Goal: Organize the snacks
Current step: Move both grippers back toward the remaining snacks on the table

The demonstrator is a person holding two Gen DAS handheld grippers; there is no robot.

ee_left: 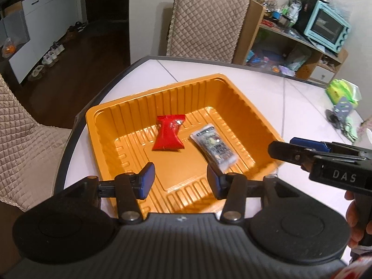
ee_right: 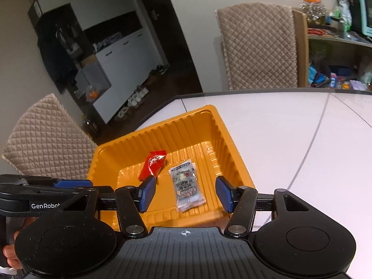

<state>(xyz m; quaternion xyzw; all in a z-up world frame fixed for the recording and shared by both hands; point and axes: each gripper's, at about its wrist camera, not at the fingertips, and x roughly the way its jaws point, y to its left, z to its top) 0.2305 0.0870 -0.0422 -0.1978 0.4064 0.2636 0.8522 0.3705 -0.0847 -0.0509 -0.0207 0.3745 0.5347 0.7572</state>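
Two open claws (ee_left: pixel 180 178) (ee_right: pixel 186 194), one tray (ee_left: pixel 111 114), two snacks (ee_left: pixel 169 133) (ee_left: pixel 215 147)

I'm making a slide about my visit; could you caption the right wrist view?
Open right gripper hovering over an orange tray holding a red snack packet and a clear one.

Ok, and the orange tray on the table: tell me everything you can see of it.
The orange tray is a shallow rectangular container of thin, glossy moulded plastic, with ribbed upright walls, a rolled rim and an embossed floor. It sits flat near the corner of the white table, turned at an angle to the table's edge. Inside lie a red snack packet and a clear printed snack packet, side by side and apart. Both grippers hover open over its near side; neither visibly touches it.
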